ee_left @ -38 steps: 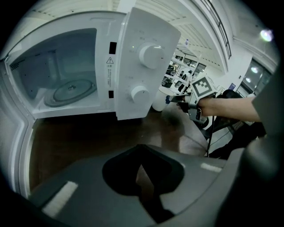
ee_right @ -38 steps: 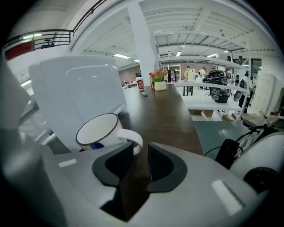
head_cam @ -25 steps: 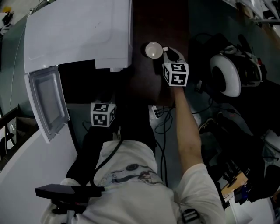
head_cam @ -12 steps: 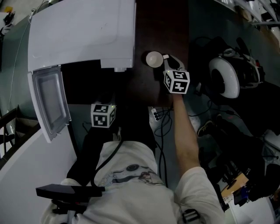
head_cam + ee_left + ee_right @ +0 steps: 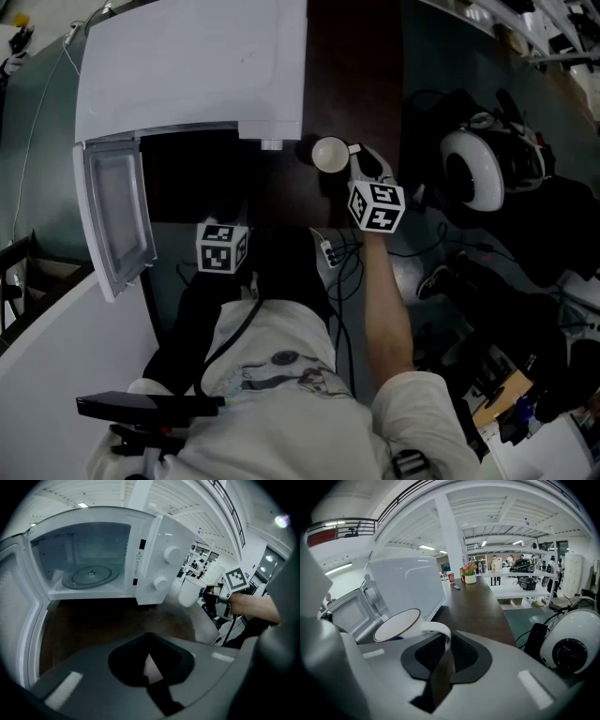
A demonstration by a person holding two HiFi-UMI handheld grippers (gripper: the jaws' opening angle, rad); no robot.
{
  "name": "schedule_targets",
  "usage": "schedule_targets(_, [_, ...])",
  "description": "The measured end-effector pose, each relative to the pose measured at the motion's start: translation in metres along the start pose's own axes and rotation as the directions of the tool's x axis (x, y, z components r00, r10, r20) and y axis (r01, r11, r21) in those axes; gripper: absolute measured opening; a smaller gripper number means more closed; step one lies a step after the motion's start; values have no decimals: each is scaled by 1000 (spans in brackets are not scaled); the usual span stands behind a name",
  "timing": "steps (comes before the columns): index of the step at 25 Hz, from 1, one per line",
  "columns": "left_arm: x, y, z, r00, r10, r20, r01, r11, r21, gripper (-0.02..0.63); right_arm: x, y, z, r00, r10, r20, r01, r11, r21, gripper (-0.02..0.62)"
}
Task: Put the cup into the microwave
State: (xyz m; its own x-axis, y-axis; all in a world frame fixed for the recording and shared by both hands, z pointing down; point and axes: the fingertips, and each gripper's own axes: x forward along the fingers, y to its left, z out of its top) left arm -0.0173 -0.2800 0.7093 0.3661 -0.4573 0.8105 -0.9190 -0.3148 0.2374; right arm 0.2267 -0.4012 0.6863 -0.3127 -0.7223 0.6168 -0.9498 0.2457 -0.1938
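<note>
Two handheld grippers share this scene. Your right gripper (image 5: pixel 443 654) has its jaws pinched on the looped handle (image 5: pixel 436 629) of the white ceramic cup (image 5: pixel 396 624). The cup hangs tilted, seemingly clear of the table, just beside the knob panel (image 5: pixel 164 566) at the front right of the white microwave (image 5: pixel 187 75). Your left gripper (image 5: pixel 151 667) hovers low in front, jaws drawn together on nothing. Carry the cup leftwards round the panel, level it, and keep the pinch firm, since a cup held by its handle may swing. Aim past the open door (image 5: pixel 117 220) for the glass turntable (image 5: pixel 89 576). The dark brown wooden table (image 5: pixel 352 56) runs long. Cables (image 5: pixel 342 258) and a round white device (image 5: pixel 478 169) lie on the floor (image 5: pixel 427 84) of a bright hall lined with shelves (image 5: pixel 520 573).
</note>
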Motion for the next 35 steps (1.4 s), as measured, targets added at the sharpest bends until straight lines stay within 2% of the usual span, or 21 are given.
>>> schedule_targets(7, [-12, 11, 0, 999, 0, 38, 1, 1000, -22, 0, -22, 37, 6, 1000, 7, 16, -7, 1000, -10, 40])
schedule_targets(17, [-33, 41, -9, 995, 40, 88, -32, 995, -93, 0, -44, 113, -4, 995, 96, 0, -96, 995, -22, 41])
schedule_targets(25, [-47, 69, -28, 990, 101, 102, -83, 983, -163, 0, -31, 180, -20, 980, 195, -35, -197, 979, -49, 40])
schedule_targets(35, [-68, 113, -38, 978, 175, 110, -144, 959, -245, 0, 7, 253, -8, 947, 317, -53, -320, 945, -71, 41])
